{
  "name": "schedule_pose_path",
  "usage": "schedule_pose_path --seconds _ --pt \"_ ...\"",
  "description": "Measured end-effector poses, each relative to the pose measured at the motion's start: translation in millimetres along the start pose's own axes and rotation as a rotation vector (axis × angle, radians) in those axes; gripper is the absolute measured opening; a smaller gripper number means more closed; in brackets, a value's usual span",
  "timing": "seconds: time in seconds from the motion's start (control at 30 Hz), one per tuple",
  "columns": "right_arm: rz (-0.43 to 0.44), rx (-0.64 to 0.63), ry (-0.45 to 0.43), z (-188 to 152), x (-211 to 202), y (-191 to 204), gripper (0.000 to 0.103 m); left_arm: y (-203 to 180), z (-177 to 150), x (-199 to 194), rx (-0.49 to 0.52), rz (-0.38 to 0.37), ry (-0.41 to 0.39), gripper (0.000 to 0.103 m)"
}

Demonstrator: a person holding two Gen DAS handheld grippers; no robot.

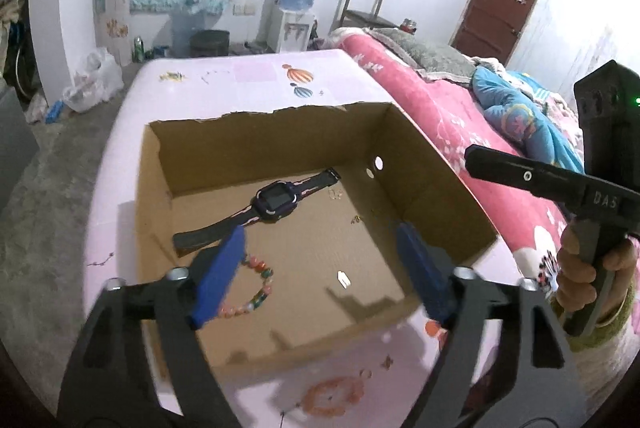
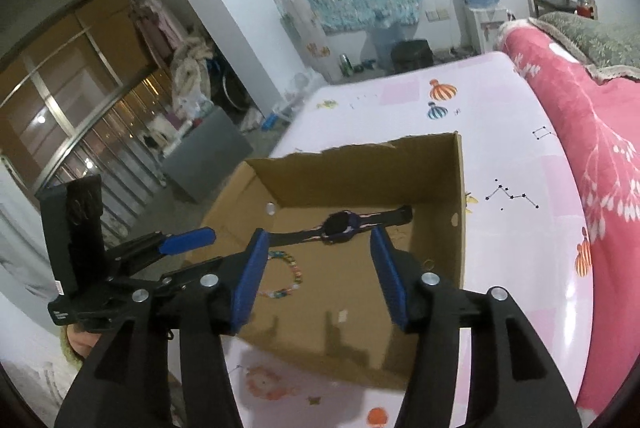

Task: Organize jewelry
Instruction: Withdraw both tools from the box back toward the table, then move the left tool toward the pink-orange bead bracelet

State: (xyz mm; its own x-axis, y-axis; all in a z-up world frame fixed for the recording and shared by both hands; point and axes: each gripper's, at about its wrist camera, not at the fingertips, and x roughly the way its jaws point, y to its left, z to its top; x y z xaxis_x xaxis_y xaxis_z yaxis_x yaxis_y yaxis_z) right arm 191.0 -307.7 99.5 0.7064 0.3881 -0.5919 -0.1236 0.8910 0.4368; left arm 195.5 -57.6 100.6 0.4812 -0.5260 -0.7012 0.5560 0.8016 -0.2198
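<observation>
A cardboard box (image 1: 280, 148) is seen on the pink worktop (image 1: 256, 76) beside the bed (image 1: 440, 108). Inside it lie a watch (image 1: 276, 200) and, nearer, a bead bracelet (image 1: 256, 288). Left tongs (image 1: 320, 268) and right tongs (image 2: 316, 276) are held spread above the box, gripping nothing.

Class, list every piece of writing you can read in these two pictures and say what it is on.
"DAS": raised letters on the body of the right hand-held gripper, in the left wrist view.
White label on the left hand-held gripper body: too blurred to read.
Watch screen: dark, no text.
</observation>
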Motion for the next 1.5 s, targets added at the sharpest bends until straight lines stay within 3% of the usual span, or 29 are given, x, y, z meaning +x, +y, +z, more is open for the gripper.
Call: schedule_pose_path --seconds 0.27,0.47,0.8,1.03,1.23,1.5 --pt "0.02 -0.043 -0.069 -32.0 -44.9 17.6 0.065 2.0 -39.6 -51.5 -0.017 0.034 -0.031 0.086" --pt "0.013 -0.048 -0.007 -68.0 -58.6 13.8 0.067 0.8 -82.2 -64.9 0.009 0.123 -0.004 0.09" --pt "-0.085 0.03 0.14 -132.9 -33.3 -0.2 0.067 7.7 -141.5 -23.5 -0.019 0.179 0.152 0.09" --pt "-0.214 0.003 0.19 -156.5 -2.5 1.0 0.067 3.8 -148.2 11.3 0.028 0.25 0.212 0.09" --pt "-0.29 -0.102 0.22 -167.7 29.8 16.9 0.063 6.6 -148.7 34.9 0.068 0.322 0.234 0.09" --pt "-0.275 -0.105 0.235 -167.4 37.3 22.8 0.063 15.9 -148.8 47.0 0.063 0.384 0.245 0.09"
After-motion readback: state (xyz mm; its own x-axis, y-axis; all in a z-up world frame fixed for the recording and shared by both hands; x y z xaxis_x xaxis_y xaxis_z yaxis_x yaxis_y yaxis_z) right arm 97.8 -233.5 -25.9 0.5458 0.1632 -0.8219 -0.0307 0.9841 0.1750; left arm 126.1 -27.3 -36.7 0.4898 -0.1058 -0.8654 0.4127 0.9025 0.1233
